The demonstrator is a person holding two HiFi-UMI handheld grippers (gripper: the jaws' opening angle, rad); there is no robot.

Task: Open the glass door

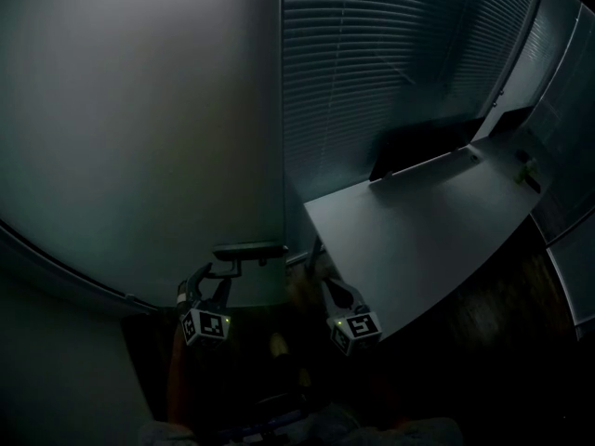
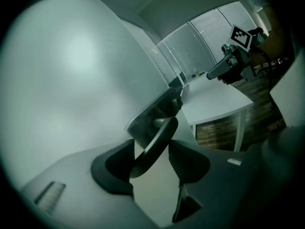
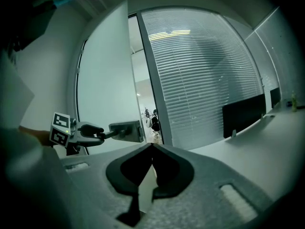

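The frosted glass door [image 1: 139, 137] fills the left of the head view, with its dark lever handle [image 1: 249, 249] low at the door's edge. My left gripper [image 1: 218, 272] reaches up to the lever. In the left gripper view the handle [image 2: 157, 140] runs slantwise between the jaws of that gripper [image 2: 152, 159]. The right gripper view shows the left gripper [image 3: 102, 132] clamped on the lever beside its plate [image 3: 126, 130]. There the door [image 3: 105, 80] stands ajar, with a bright corridor in the gap. My right gripper [image 1: 318, 260] hovers beside the door edge, shut [image 3: 152, 149] and empty.
A white desk [image 1: 418, 230] with a dark monitor [image 1: 418, 147] juts in close on the right, in front of a wall of blinds [image 1: 390, 54]. People [image 3: 151, 120] stand far off in the corridor. Wood floor [image 1: 521, 342] lies beyond the desk.
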